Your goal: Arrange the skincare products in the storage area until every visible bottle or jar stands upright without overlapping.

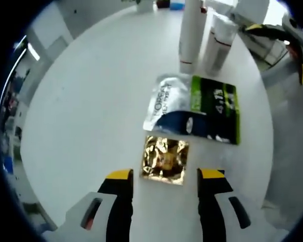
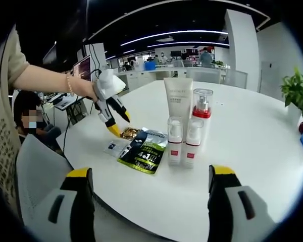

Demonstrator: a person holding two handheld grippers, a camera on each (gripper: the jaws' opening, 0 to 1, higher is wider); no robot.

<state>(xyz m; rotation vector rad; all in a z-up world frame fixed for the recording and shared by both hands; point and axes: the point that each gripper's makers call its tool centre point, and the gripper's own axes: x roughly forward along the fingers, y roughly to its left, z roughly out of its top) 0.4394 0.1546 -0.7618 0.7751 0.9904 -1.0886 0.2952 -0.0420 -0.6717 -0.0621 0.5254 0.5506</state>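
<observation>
White and round, the table [image 2: 252, 146] sits in a big office with long ceiling lights and a green plant [image 2: 298, 93] at the far right. In the right gripper view, the right gripper [image 2: 151, 189] is nearest, its two yellow-tipped jaws wide apart with nothing between them. Past it stand two small white bottles [image 2: 184, 140] side by side, upright. Just behind them stand a pump bottle with a red collar [image 2: 202, 113] and a tall white tube [image 2: 178, 101]. To the left of the bottles lie flat packets: a green and black sachet [image 2: 144, 156], a silver and blue sachet [image 2: 122, 146] partly over it, and a gold sachet [image 1: 165, 160]. In the left gripper view, the left gripper [image 1: 165, 176] hangs open just above the table, with the gold sachet lying right in front of its tips, not touched.
</observation>
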